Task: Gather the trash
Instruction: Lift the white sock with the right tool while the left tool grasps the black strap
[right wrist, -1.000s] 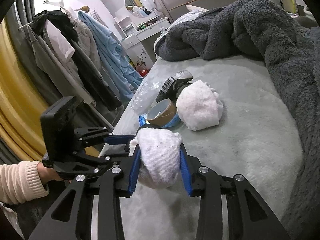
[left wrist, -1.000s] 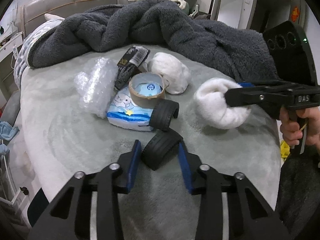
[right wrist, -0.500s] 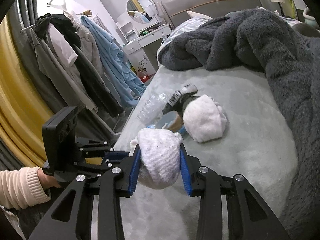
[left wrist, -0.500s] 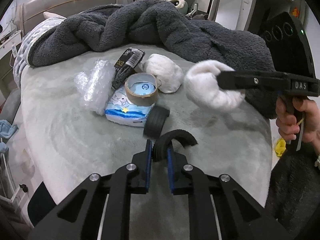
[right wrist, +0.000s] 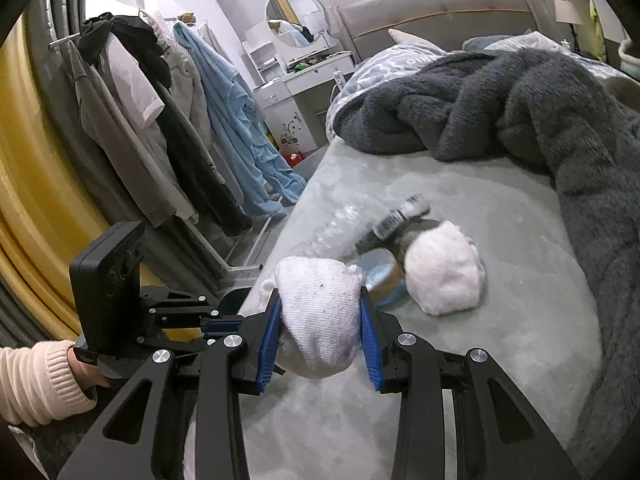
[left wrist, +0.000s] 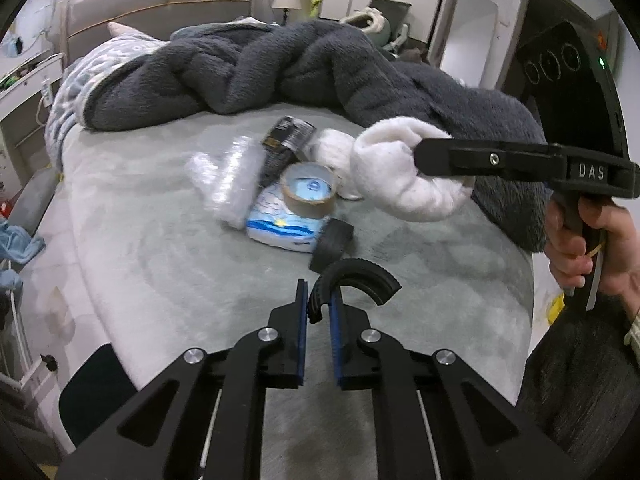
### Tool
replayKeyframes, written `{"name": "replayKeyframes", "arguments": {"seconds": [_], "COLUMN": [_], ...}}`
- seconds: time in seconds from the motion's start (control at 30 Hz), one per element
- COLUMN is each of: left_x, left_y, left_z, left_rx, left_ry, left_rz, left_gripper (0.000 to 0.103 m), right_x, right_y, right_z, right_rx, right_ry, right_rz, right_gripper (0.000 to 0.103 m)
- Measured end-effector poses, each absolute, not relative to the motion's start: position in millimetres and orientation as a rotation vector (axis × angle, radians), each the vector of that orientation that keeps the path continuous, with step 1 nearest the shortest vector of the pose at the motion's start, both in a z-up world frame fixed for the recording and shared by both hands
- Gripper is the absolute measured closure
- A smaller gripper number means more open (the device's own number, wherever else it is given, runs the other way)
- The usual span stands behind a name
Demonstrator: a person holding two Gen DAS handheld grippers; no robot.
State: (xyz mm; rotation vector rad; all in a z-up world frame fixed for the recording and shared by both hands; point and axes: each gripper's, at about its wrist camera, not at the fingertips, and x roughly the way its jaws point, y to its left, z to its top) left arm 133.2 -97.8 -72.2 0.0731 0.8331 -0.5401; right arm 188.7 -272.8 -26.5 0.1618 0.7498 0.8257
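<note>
Now clamped tight: left gripper (left wrist: 319, 307), jaws having just closed onto one end of a curved black ribbed rubber strip (left wrist: 352, 280), the rest of it arching free to the right above the bed (left wrist: 140, 208). Lifted clear of the grey-green cover, by the look of it (contact underneath hard to judge). Held partway open by its load: right gripper (right wrist: 320, 320), blue pads pressed on both sides of a balled white sock (right wrist: 316, 312), carried in the air over the bed edge. Seen from the left wrist view, same sock (left wrist: 396, 172) hanging in front of the remaining pile.

Lying on the bed behind: a black rubber ring (left wrist: 332, 244) touching a blue-and-white tissue pack (left wrist: 280, 228), a brown tape roll (left wrist: 308, 190) on top of that pack, a crumpled clear plastic bottle (left wrist: 228, 180) just to its left, a dark wrapper (left wrist: 286, 140) behind, a second white sock ball (right wrist: 442, 276) beside the tape. Heaped further back: dark grey fleece blanket (left wrist: 260, 68). Gripping the right handle: a bare hand (left wrist: 588, 248); at the left one, a cream knitted sleeve (right wrist: 36, 380).
</note>
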Motion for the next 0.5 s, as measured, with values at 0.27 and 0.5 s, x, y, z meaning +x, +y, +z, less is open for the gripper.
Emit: {"name": "replayKeyframes", "arguments": {"seconds": [0.27, 0.5], "left_x": [132, 134], "left_y": [-63, -29], "left_z": [-65, -64], "left_rx": [0.022, -0.031], "left_ry": [0.830, 0.830], "left_rz": [-0.451, -0.351], "left_gripper": [0.092, 0.092], "right_x": [190, 189], "right_y": [-246, -221], "right_z": [-15, -9], "right_rx": [0.133, 0.097], "right_ry": [0.733, 0.732], "right_rz": [0.841, 0.846], "right_gripper": [0.066, 0.066]}}
